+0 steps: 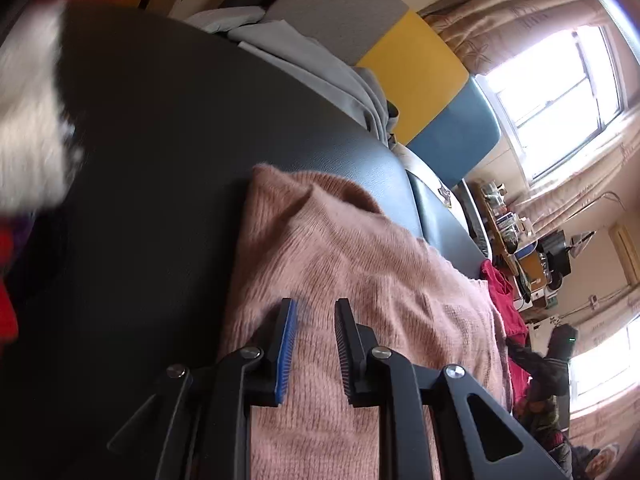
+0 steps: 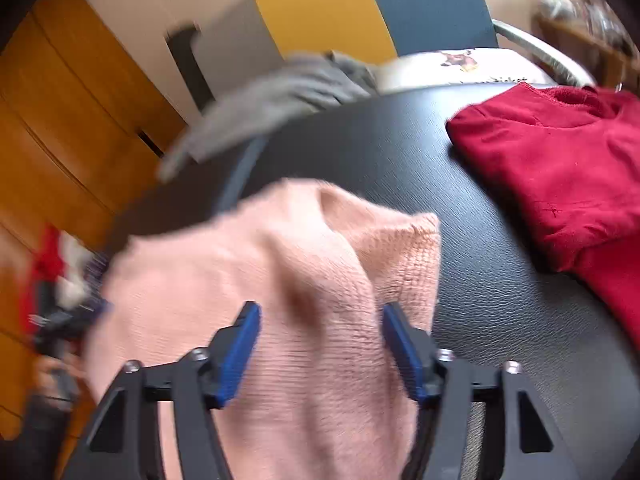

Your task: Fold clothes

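A pink knitted sweater (image 1: 352,264) lies on a black leather surface (image 1: 160,140). My left gripper (image 1: 316,312) hovers over the sweater with its jaws a small gap apart and nothing between them. In the right wrist view the same pink sweater (image 2: 280,264) is bunched up, and my right gripper (image 2: 320,316) is wide open over it, with knit between the blue pads (image 2: 240,348). The right wrist view is motion-blurred.
A folded red garment (image 2: 560,168) lies on the black surface (image 2: 480,300) to the right. Grey clothes (image 2: 280,96) lie at its far edge. A white fuzzy item (image 1: 28,120) and red cloth are at the left. Yellow and blue panels (image 1: 416,76) stand behind.
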### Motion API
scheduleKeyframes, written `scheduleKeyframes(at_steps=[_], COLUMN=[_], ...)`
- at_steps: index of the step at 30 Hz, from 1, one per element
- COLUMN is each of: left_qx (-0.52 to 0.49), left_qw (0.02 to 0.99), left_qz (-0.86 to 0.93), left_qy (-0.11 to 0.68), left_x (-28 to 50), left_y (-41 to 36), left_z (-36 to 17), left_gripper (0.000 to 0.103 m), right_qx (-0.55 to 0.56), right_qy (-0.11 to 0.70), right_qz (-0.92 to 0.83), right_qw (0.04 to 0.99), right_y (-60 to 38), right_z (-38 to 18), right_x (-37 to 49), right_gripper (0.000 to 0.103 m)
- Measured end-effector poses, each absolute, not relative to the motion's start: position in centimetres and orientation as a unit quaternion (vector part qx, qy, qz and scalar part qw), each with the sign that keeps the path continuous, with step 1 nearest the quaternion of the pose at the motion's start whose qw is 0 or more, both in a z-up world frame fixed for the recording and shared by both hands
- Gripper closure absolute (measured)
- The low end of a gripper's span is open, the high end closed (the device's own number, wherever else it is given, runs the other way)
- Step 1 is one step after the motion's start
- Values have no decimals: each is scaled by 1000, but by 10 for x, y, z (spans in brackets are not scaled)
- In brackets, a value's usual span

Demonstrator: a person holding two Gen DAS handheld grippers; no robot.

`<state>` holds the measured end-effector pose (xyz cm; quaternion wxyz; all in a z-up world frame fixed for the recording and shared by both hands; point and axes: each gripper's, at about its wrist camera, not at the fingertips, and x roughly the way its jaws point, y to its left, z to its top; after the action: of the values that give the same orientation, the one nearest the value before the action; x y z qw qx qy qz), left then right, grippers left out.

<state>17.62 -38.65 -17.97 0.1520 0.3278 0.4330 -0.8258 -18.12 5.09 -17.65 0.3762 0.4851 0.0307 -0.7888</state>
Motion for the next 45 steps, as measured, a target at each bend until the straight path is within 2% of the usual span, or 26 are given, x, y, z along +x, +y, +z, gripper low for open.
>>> scheduleKeyframes(at_steps=[1, 2, 3, 10, 11, 13, 14, 15, 17, 21, 24, 28, 29, 31, 32, 33, 34, 37, 41, 43, 44, 45], left_qx=[329, 332, 335, 321, 319, 317, 320, 323, 331, 355, 372, 392, 402, 424, 427, 424, 413, 369, 347, 372, 391, 401], left_qw=[154, 155, 153, 143, 144, 147, 153, 156, 155, 153, 146, 133, 127, 119, 119, 126, 131, 153, 219, 246, 257, 264], left_qz=[-827, -829, -832, -839, -840, -853, -860, -865, -868, -870, -873, -870, -865, -854, -852, -855, -862, -886, -890, -873, -860, -853], left_qy=[429, 422, 415, 415, 414, 388, 367, 352, 335, 306, 280, 269, 271, 278, 279, 270, 262, 234, 199, 197, 202, 203], left_x=[178, 179, 181, 192, 194, 196, 195, 193, 186, 162, 145, 121, 115, 104, 102, 100, 101, 107, 101, 90, 85, 83], left_y=[-384, -381, -378, -366, -366, -366, -367, -370, -376, -385, -389, -398, -399, -401, -400, -398, -394, -384, -382, -385, -386, -386], left_z=[-180, -179, -178, -180, -177, -165, -158, -153, -147, -144, -143, -150, -155, -165, -167, -165, -161, -139, -128, -141, -153, -164], left_gripper=[84, 84, 83, 82, 81, 78, 78, 77, 74, 72, 70, 64, 63, 66, 69, 91, 98, 98, 98, 94, 93, 87], right_qx=[481, 478, 474, 446, 442, 434, 429, 425, 416, 389, 393, 433, 443, 459, 463, 464, 457, 413, 387, 409, 418, 420], right_qy=[33, 36, 38, 56, 59, 64, 67, 69, 73, 81, 99, 73, 72, 83, 96, 114, 132, 152, 131, 115, 105, 92], right_qz=[-793, -797, -801, -829, -833, -840, -844, -847, -853, -851, -845, -822, -817, -808, -804, -802, -803, -827, -861, -861, -859, -857], right_qw=[372, 368, 364, 333, 329, 320, 316, 311, 308, 343, 348, 362, 361, 361, 360, 359, 359, 350, 303, 280, 277, 283], right_y=[52, 53, 54, 61, 62, 64, 65, 66, 64, 34, 15, -2, -5, -11, -13, -16, -18, -14, -1, 3, 5, 7], right_z=[-175, -173, -171, -159, -158, -154, -152, -151, -145, -124, -132, -155, -161, -171, -175, -178, -179, -165, -159, -176, -186, -191], right_x=[-179, -177, -175, -160, -158, -154, -152, -150, -146, -141, -152, -180, -185, -193, -193, -191, -187, -176, -181, -191, -195, -195], right_gripper=[70, 91, 95, 94, 90, 70, 50, 44, 44, 32, 31, 31, 32, 54, 81, 96, 96, 96, 96, 94, 89, 88])
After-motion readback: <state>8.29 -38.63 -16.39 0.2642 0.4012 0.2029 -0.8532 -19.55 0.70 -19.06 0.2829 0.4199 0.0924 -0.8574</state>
